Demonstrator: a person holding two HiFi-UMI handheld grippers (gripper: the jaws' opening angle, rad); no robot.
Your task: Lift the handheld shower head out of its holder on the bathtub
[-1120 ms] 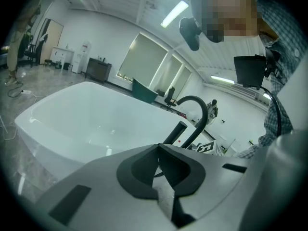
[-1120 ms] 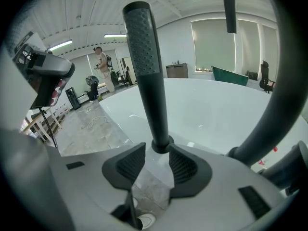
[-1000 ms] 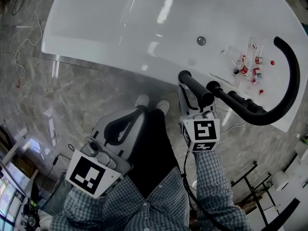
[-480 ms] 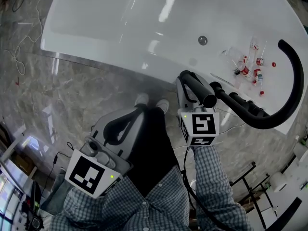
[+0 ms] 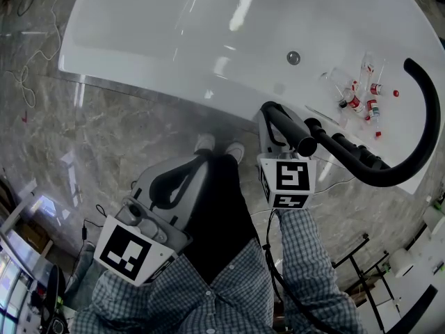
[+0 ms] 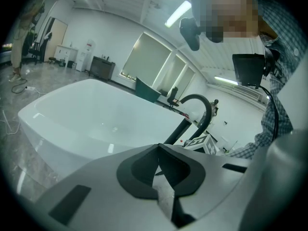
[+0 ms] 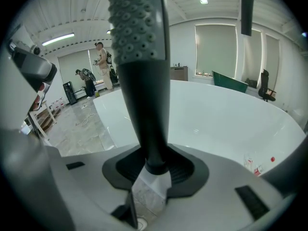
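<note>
Bathtub [image 5: 139, 33], white, rim at 6 o'clock; marble floor [image 5: 118, 138] open at 8 o'clock. Right tool [image 5: 270, 125], jaws just closing, clamps shower head [image 7: 144, 105]. Left tool [image 5: 199, 163]: jaws together, nothing between.

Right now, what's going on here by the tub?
A person stands beside a white bathtub with a gripper in each hand. The right gripper has just been closing its jaws on the handle of the black shower head, which sits between them, not yet lifted from the tub's rim. The left gripper hangs back, shut and empty.
</note>
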